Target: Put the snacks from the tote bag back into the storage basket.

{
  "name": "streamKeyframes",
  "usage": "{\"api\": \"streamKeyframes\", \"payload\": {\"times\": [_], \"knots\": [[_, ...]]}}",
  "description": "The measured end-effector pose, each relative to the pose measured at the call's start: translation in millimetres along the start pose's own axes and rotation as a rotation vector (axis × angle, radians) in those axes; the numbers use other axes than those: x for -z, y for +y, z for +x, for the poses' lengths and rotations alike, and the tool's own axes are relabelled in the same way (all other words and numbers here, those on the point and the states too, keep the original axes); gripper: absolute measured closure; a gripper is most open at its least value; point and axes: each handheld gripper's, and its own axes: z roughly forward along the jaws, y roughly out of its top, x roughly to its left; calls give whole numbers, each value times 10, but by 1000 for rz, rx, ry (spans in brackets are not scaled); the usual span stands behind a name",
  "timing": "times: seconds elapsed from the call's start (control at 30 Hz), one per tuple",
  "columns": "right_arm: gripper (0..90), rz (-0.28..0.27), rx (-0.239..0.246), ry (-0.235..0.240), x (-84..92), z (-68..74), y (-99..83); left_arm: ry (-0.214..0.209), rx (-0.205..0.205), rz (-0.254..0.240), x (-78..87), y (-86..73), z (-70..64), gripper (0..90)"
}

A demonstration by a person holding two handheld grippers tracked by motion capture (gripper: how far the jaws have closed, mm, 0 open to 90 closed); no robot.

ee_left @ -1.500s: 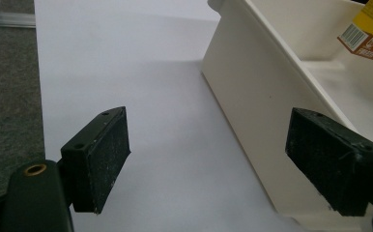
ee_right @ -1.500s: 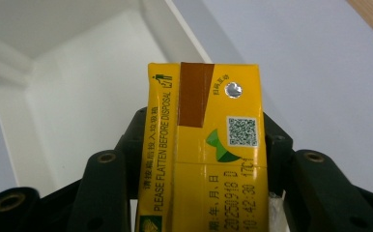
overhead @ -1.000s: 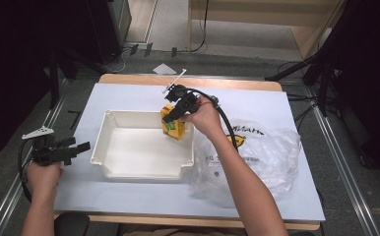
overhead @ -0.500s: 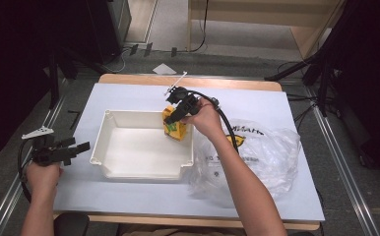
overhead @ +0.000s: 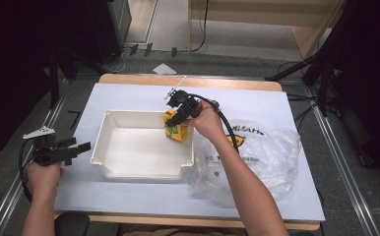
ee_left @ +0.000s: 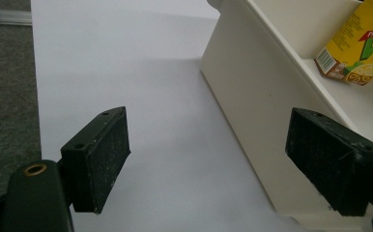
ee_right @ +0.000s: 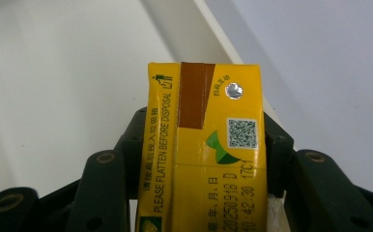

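So far I judge this about halfway through one placement: my right claw [overhead: 177, 119] is clamped on the yellow drink carton [overhead: 174, 129], its jaws pressed to the carton's two sides in the right gripper view, and it holds the carton at the far right corner inside the shallow white plastic tray [overhead: 143, 169]. Whether the carton's base already rests on the tray floor I cannot tell. What seems left is to let go and draw clear. My left claw [overhead: 79, 146] hangs with its jaws wide apart and nothing between them, just beside the tray's left wall, over the pale blue table [overhead: 129, 196]. By my count: one carton, one tray, one crumpled clear plastic bag [overhead: 267, 157] lying right of the tray and touching it, and two claws.
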Motion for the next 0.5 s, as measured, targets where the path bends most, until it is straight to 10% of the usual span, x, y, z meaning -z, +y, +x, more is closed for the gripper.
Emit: {"api": "streamKeyframes", "payload": {"times": [0.5], "knots": [[455, -19, 13, 24, 93, 56, 13, -2, -3, 0, -5, 2, -8, 168]]}}
